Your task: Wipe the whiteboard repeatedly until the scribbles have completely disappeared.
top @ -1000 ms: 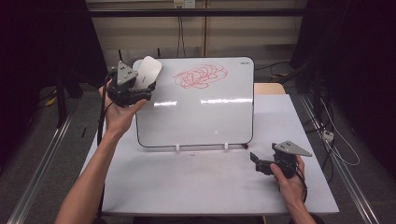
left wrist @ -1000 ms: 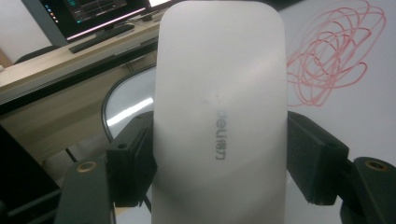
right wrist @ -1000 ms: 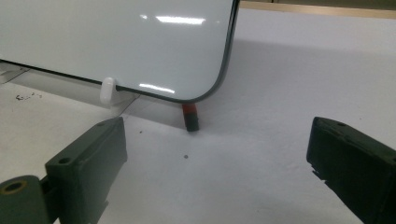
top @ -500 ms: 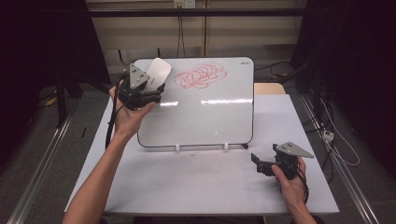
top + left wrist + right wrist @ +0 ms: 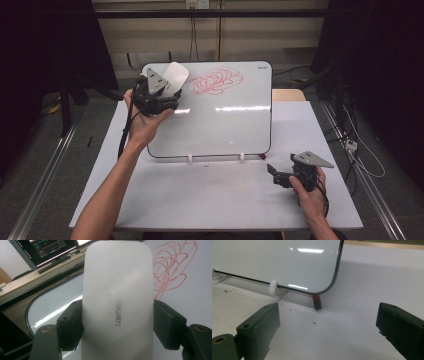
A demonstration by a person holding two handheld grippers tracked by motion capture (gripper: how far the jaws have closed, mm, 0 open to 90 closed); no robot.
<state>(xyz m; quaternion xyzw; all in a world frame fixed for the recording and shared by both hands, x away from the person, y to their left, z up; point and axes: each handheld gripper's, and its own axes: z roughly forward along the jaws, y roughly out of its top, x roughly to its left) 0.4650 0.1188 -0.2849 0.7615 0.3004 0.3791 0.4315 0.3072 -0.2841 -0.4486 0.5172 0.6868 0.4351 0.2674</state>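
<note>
A whiteboard [image 5: 220, 115] stands propped on the white table [image 5: 210, 200], leaning back on small white clips along its lower edge; a red scribble [image 5: 216, 81] covers its upper middle area, and the rest of the board is bare and glossy, with a streak of reflected light across it; the left gripper [image 5: 167, 90] is held up at the board's top left corner, its jaws clamped on the two long sides of a white eraser [image 5: 174, 76]; in the left gripper view the eraser [image 5: 117, 300] rises between the black jaws, its smooth rounded back toward the camera with faint grey lettering on it, and the scribble [image 5: 172, 267] lies just beside it to the right; whether the eraser touches the board cannot be told; a desk with a dark monitor [image 5: 45, 250] shows beyond the board's rounded corner; the right gripper [image 5: 272, 172] is held low over the table near the board's lower right corner, its jaws spread wide with nothing between them; in the right gripper view the board's rounded corner [image 5: 329, 285] hangs above a small red and black support [image 5: 317, 302], and a white clip [image 5: 272, 287] grips the lower edge nearby; a few dark specks dot the table surface
</note>
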